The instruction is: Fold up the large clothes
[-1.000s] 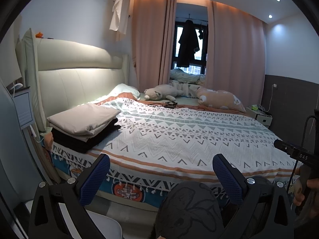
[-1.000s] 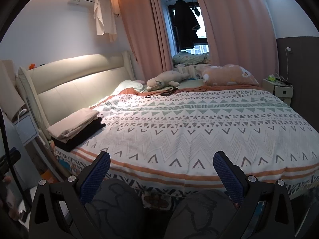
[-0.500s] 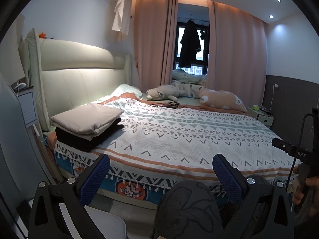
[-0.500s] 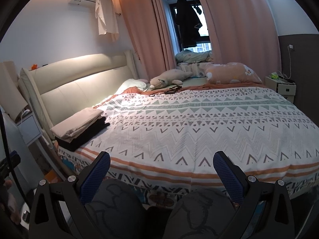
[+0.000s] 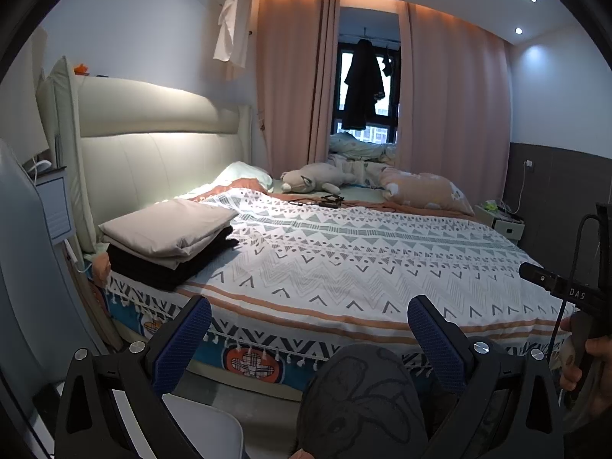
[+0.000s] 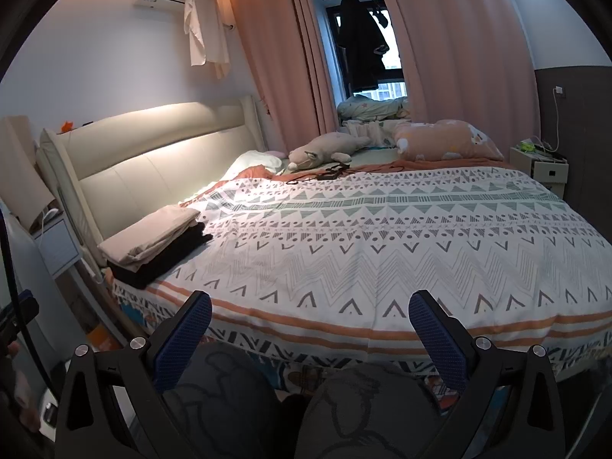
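both grippers wide open above the bed's near edge

the left gripper (image 5: 309, 338) hung with its jaws spread wide and nothing between them, and the right gripper (image 6: 310, 338) was the same, spread wide and holding nothing. each had black arms tipped with blue, finely ribbed pads (image 5: 183, 344), and both hung short of the bed.

the bed (image 6: 382, 260) filled both views, under a smooth white cover printed with grey zigzags and triangles, banded in orange near the edge and trimmed with small tassels. a padded cream headboard (image 5: 160, 153) ran along its left side.

the folded clothes (image 5: 168, 241) lay stacked at the bed's near left corner, beside the headboard: a beige piece with soft rounded folds on top of a flat black one. both were squared into neat rectangles.

a grey plush toy (image 6: 325, 149) and a peach pillow (image 6: 443, 141) lay at the far side near the pink curtains (image 5: 294, 84).

the left view alone showed the other handle and a hand at the right edge; the right view alone showed both grey-trousered knees (image 6: 229, 401).
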Tool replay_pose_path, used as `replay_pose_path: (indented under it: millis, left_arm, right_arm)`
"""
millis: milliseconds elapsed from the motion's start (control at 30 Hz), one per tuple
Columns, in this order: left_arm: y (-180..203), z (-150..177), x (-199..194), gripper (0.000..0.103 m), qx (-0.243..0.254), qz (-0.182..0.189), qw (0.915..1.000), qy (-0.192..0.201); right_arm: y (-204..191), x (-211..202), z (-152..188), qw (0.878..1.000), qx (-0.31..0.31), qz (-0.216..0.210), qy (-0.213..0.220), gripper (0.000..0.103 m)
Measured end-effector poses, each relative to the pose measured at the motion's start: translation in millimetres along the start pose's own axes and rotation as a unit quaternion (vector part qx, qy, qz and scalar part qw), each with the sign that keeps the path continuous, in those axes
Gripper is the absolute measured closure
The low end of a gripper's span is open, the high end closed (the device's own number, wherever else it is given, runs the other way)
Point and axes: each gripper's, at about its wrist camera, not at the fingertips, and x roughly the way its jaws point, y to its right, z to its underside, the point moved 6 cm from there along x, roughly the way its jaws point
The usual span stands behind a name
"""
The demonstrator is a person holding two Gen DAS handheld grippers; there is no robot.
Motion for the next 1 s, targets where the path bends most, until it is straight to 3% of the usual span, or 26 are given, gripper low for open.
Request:
replay_pose_path:
  millis: [1000]
  left_arm:
    - [6, -2, 3, 0.000, 0.000, 0.004, 1.0000, 0.000]
  right_arm:
    - [12, 6, 11, 1.000, 0.010, 0.005, -0.011, 0.000]
